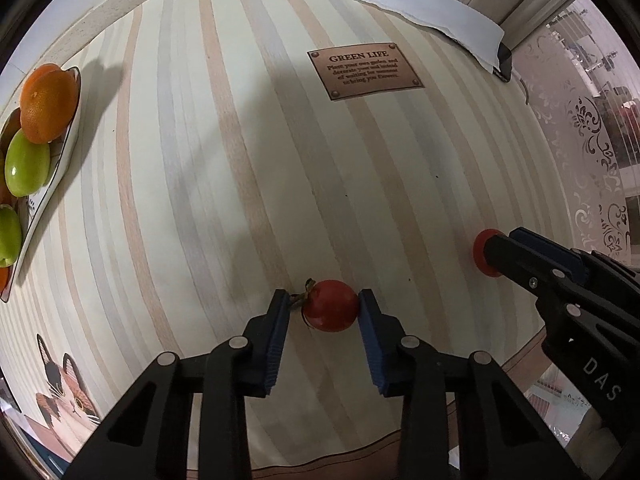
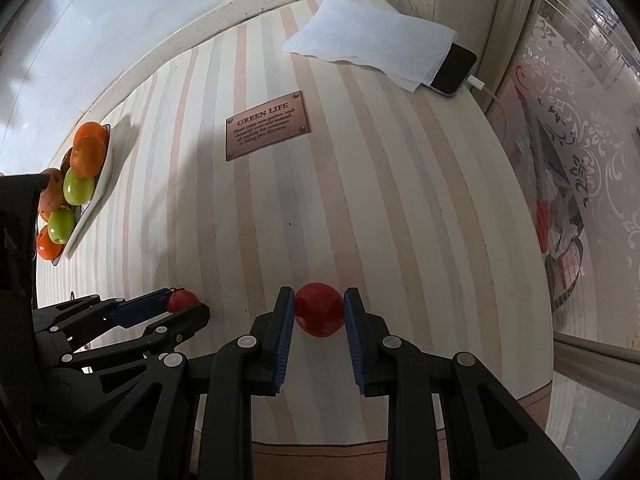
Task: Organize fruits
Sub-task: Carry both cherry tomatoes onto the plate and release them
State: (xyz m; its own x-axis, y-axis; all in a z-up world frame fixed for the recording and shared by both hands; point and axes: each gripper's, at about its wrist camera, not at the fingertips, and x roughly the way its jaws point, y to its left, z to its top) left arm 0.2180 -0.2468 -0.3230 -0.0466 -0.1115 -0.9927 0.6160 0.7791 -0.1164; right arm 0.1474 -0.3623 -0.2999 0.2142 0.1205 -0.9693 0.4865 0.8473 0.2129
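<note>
My left gripper [image 1: 324, 306] brackets a small red fruit with a stem [image 1: 330, 311] lying on the striped table; the right pad touches it, the left pad is at the stem. It also shows in the right wrist view [image 2: 182, 300], between the left fingers. My right gripper [image 2: 319, 309] is shut on a second red fruit [image 2: 319, 310], both pads pressed against it; in the left wrist view this fruit [image 1: 482, 252] peeks past the right fingers. A white plate [image 2: 100, 184] at the left holds oranges [image 2: 88, 156] and green apples [image 2: 78, 187].
A brown "GREEN LIFE" plaque [image 2: 266, 125] lies mid-table. A white cloth [image 2: 368, 44] partly covers a phone [image 2: 456, 70] with a cable at the far right corner. A cat print [image 1: 68, 392] is on the table's near left. The table edge runs along the right.
</note>
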